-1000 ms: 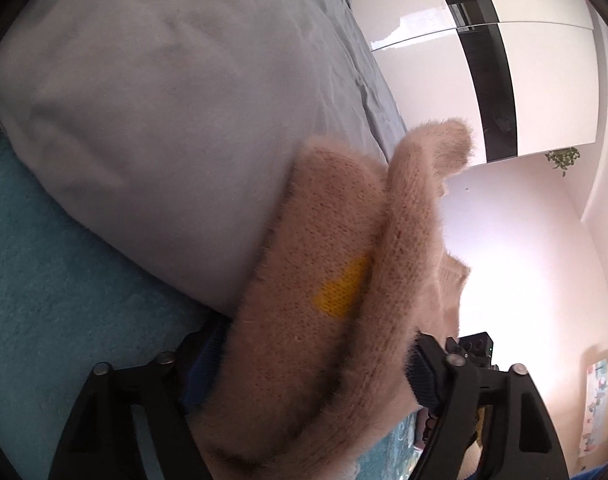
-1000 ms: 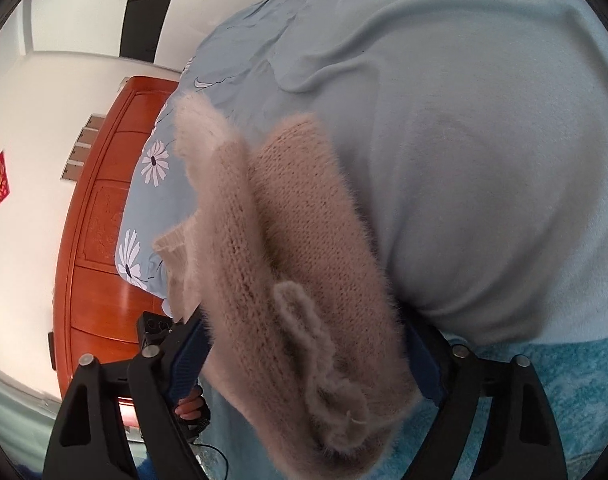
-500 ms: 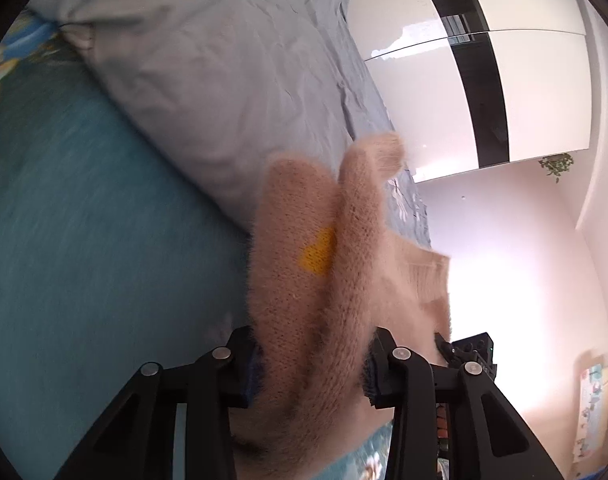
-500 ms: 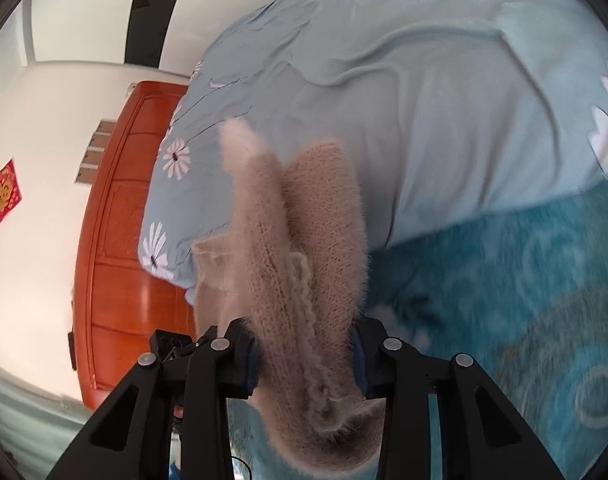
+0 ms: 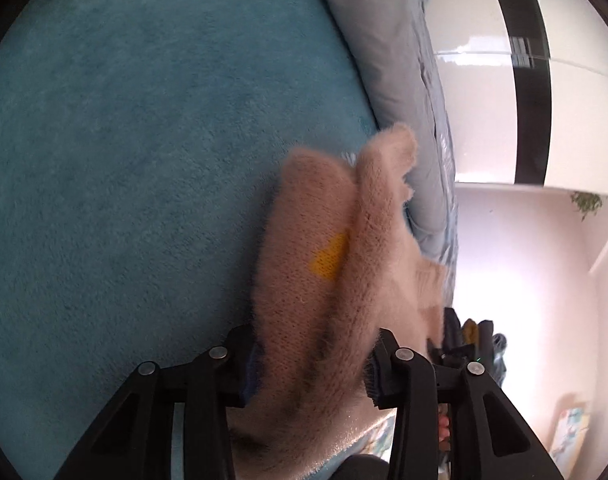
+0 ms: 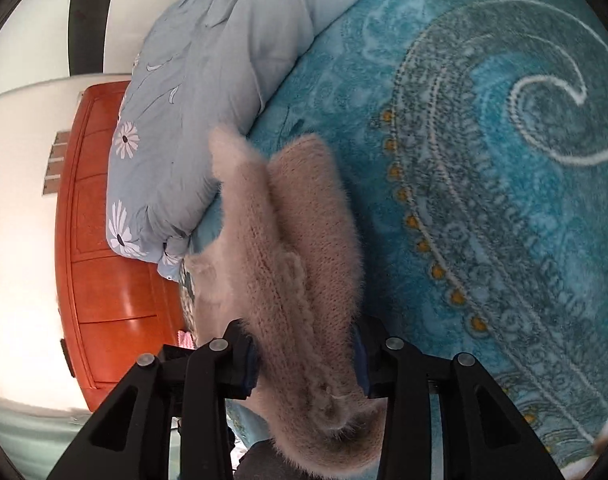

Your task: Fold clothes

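A fuzzy beige knit sweater (image 5: 328, 280) with a small yellow patch (image 5: 330, 258) is bunched between both grippers and held above the teal blanket (image 5: 144, 160). My left gripper (image 5: 312, 364) is shut on one bundle of the sweater. My right gripper (image 6: 308, 356) is shut on the other end of the sweater (image 6: 296, 248). The knit hangs forward past the fingers in both views and hides the fingertips' inner pads.
A pale blue duvet with white daisies (image 6: 192, 100) lies folded along the blanket's far edge. An orange wooden headboard (image 6: 100, 240) stands behind it. The blanket has a paisley pattern (image 6: 504, 160). A white and black wardrobe (image 5: 532, 80) and pink wall stand beyond the bed.
Both grippers closed on the sweater and carried it off the duvet, out over the teal blanket. The duvet now lies farther off, and much more blanket shows beneath.
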`<state>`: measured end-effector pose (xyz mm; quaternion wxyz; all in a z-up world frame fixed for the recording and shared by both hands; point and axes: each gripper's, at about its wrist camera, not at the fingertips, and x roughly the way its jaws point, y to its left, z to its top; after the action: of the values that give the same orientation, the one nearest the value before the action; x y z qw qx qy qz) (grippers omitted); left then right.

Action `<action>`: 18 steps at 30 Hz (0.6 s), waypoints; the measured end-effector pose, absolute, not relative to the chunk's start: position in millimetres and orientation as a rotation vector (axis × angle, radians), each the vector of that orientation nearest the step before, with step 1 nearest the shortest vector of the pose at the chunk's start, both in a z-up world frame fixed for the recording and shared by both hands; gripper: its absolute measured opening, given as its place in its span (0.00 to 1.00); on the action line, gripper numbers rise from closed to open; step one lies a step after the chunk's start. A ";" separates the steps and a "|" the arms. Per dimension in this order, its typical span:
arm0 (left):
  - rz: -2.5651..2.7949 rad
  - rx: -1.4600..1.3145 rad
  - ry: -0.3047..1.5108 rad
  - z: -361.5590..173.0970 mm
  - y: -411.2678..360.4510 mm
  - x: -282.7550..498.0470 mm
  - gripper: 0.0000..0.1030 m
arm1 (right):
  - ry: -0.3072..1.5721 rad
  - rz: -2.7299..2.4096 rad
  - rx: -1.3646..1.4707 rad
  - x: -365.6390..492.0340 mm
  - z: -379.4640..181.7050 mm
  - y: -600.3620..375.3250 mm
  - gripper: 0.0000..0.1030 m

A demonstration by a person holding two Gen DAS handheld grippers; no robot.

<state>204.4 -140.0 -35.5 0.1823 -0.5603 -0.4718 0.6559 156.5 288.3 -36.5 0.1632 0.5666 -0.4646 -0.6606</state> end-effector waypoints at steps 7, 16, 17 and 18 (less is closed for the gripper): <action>1.854 -1.607 -1.301 -37.7 -133.0 203.7 0.53 | -1.301 -1.871 1.653 145.0 -47.2 287.2 0.51; 1.956 -1.655 -1.223 -16.8 -123.2 219.1 0.43 | -1.382 -1.908 1.676 152.1 -37.1 281.4 0.43; 1.968 -1.650 -1.221 -12.0 -122.7 221.8 0.41 | -1.389 -1.916 1.668 154.2 -31.8 281.2 0.41; 1.981 -1.638 -1.221 -4.2 -122.2 226.0 0.40 | -1.396 -1.923 1.660 156.2 -26.5 281.0 0.41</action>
<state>226.0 -122.2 -4.2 0.1474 -0.5694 -0.4244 0.6885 156.2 281.0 -26.5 0.1210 0.5685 -0.4781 -0.6585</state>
